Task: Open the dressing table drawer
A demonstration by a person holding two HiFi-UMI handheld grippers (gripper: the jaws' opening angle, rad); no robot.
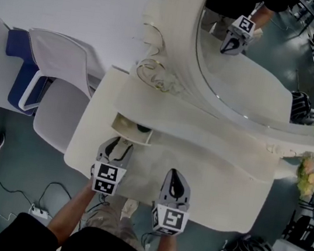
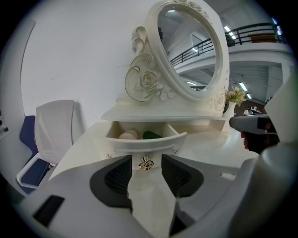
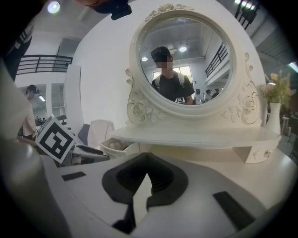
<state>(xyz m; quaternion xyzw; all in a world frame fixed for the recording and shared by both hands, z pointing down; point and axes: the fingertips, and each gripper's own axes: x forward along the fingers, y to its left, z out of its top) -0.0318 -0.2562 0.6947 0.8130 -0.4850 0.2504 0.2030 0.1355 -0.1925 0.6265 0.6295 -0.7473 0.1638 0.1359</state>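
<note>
2 grippers: both are hovering over the dressing table (image 1: pixel 220 209) top, pointing at its raised shelf.
Left gripper (image 2: pixel 146 159): it is tilting downward, its jaws standing apart and flanking the gold handle (image 2: pixel 146 163), seemingly without pressing it.
Drawer (image 2: pixel 145 139): it is sitting partly out, straight ahead of the left jaws, its front running crosswise to them.
Right gripper (image 3: pixel 148 173): its jaws are resting tip to tip, empty, and it is farther from the drawer.

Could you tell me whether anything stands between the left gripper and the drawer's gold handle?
Nothing visible does. The gold handle sits in the gap between the open jaws of the left gripper, clear of both pads. The drawer already stands partly pulled out.
</note>
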